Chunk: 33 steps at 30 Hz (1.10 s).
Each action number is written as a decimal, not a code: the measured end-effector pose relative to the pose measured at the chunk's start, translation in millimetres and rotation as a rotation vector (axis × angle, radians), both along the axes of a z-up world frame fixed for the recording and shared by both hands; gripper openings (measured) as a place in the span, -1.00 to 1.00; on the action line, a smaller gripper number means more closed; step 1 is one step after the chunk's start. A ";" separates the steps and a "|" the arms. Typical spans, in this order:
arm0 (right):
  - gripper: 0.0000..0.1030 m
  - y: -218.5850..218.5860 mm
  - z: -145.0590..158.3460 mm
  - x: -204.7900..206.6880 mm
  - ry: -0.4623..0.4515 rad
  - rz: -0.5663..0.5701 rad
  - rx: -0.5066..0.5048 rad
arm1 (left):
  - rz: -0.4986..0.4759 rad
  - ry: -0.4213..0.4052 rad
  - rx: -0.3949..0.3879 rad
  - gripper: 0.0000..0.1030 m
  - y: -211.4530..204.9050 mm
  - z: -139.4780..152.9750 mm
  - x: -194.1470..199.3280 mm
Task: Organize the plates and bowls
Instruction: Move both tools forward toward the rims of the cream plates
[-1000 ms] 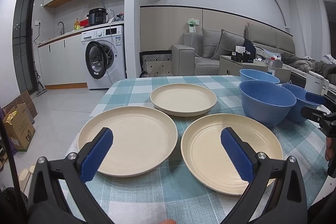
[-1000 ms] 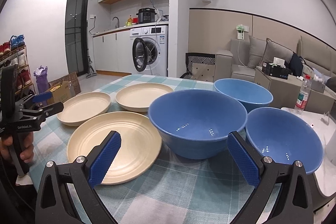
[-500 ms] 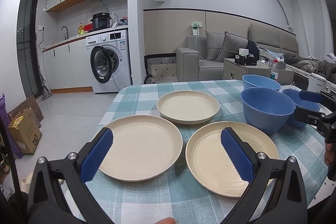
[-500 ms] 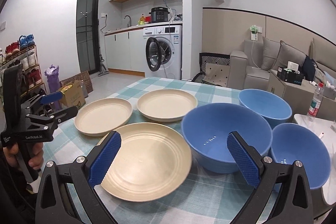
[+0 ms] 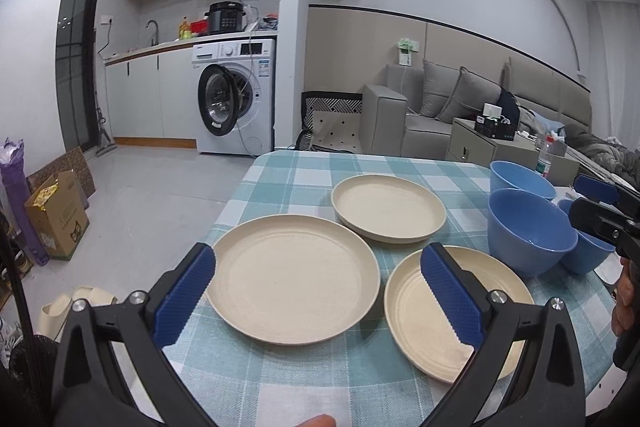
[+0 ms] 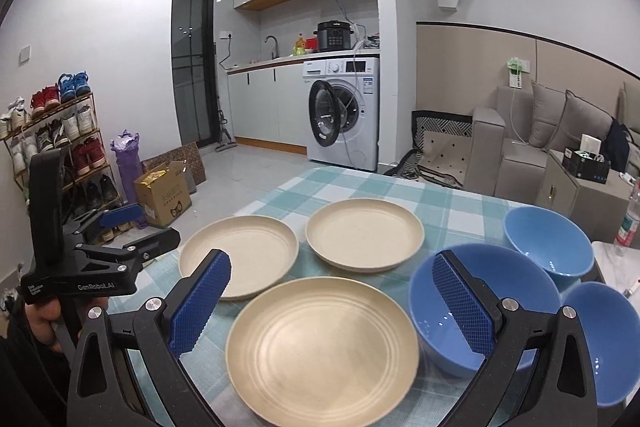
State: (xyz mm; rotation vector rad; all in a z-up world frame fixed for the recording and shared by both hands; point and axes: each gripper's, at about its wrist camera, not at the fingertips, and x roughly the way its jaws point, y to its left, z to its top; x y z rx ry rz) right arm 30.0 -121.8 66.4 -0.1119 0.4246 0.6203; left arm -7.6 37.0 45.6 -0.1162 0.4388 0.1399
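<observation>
While both my jaws hang released, three round cream plates (image 6: 322,347) lie flat, rims up, blue plastic bowls (image 6: 482,309) at three o'clock on the checked tabletop (image 5: 316,173).

"GenRobot.AI" stands in white on the left gripper (image 6: 120,227); other labels unreadable.

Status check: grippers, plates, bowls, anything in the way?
Left gripper and right gripper open, empty, above the table. Three plates and three bowls laid out singly, none stacked. Nothing in the way.
</observation>
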 end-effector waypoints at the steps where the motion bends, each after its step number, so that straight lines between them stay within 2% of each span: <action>1: 1.00 4.6 1.3 1.9 0.003 0.006 -0.003 | 0.009 0.004 -0.002 1.00 2.4 0.3 0.3; 6: 1.00 25.8 3.9 14.4 0.035 0.030 -0.022 | 0.050 0.032 -0.011 1.00 16.9 -0.1 5.9; 15: 1.00 57.6 -12.9 50.5 0.150 0.031 -0.050 | 0.113 0.126 -0.060 1.00 45.3 -10.8 26.3; 33: 1.00 103.0 -50.6 97.8 0.240 0.048 -0.128 | 0.165 0.230 -0.029 1.00 71.8 -37.7 53.8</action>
